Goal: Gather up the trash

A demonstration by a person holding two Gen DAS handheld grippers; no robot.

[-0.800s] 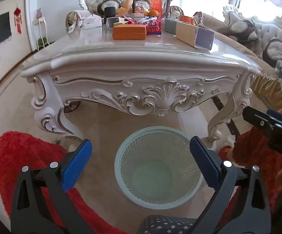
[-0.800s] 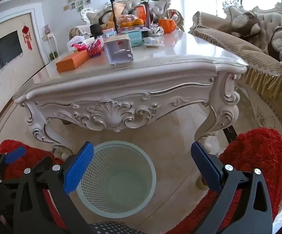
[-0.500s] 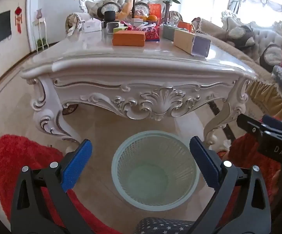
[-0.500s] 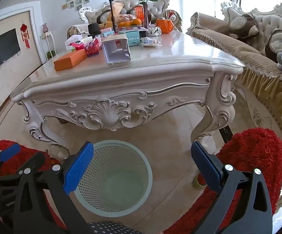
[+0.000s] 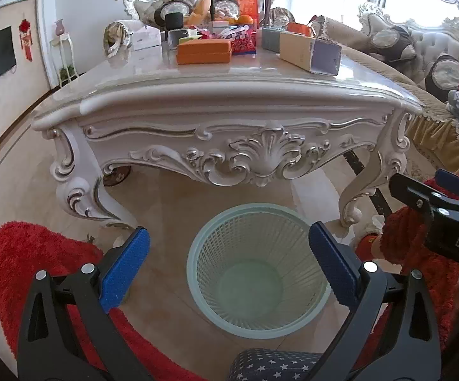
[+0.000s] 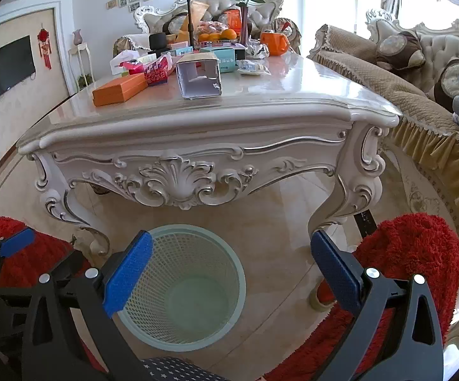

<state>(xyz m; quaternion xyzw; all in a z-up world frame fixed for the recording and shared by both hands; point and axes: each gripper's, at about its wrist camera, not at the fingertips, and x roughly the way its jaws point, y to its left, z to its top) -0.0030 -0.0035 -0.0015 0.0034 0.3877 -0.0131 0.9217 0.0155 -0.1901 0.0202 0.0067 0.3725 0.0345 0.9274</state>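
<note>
A pale green mesh waste basket [image 5: 258, 266] stands empty on the floor in front of an ornate white table [image 5: 223, 101]; it also shows in the right wrist view [image 6: 185, 289]. My left gripper [image 5: 229, 266] is open and empty above the basket. My right gripper [image 6: 232, 270] is open and empty, just right of the basket. On the table lie an open-ended cardboard box [image 6: 199, 76], an orange box [image 6: 120, 89], a red patterned packet [image 6: 156, 71] and a crumpled wrapper [image 6: 253, 66].
Red shaggy rugs [image 5: 29, 263] [image 6: 413, 254] lie on the floor on both sides. A sofa with a beige cover [image 6: 388, 82] stands to the right. The table's far end holds oranges [image 6: 221, 35], an orange mug [image 6: 273, 43] and a rose vase [image 6: 245, 16].
Both grippers have risen and tilted up slightly, so the table top shows more. Both stay open and empty.
</note>
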